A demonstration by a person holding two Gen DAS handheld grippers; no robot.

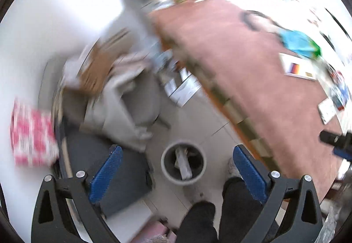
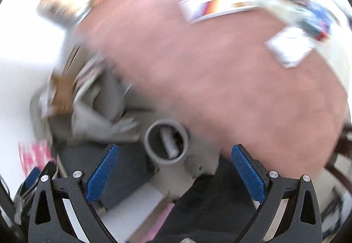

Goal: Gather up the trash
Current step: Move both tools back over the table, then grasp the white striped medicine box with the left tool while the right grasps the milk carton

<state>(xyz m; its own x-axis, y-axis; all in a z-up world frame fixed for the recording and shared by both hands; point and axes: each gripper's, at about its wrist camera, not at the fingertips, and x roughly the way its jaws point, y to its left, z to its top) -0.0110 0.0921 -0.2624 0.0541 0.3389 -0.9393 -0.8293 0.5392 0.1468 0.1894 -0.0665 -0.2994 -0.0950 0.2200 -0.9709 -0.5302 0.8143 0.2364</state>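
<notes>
A round grey trash bin (image 1: pixel 183 163) stands on the floor below the table edge, with a crumpled white paper (image 1: pixel 183 163) inside. It also shows in the right wrist view (image 2: pixel 167 143) with the paper (image 2: pixel 169 143) in it. My left gripper (image 1: pixel 177 168) is open and empty, high above the bin. My right gripper (image 2: pixel 175 167) is open and empty, also above the bin. On the brown table (image 1: pixel 253 71) lie a blue-green wrapper (image 1: pixel 301 43), a white card (image 1: pixel 298 66) and other small packets (image 1: pixel 330 108). Both views are motion-blurred.
A grey chair (image 1: pixel 132 97) with cardboard (image 1: pixel 99 69) and clutter stands left of the bin. A pink-and-white patterned thing (image 1: pixel 30 135) is at the far left. A dark mat (image 1: pixel 105 168) lies on the floor. The person's dark legs (image 1: pixel 220 210) are below.
</notes>
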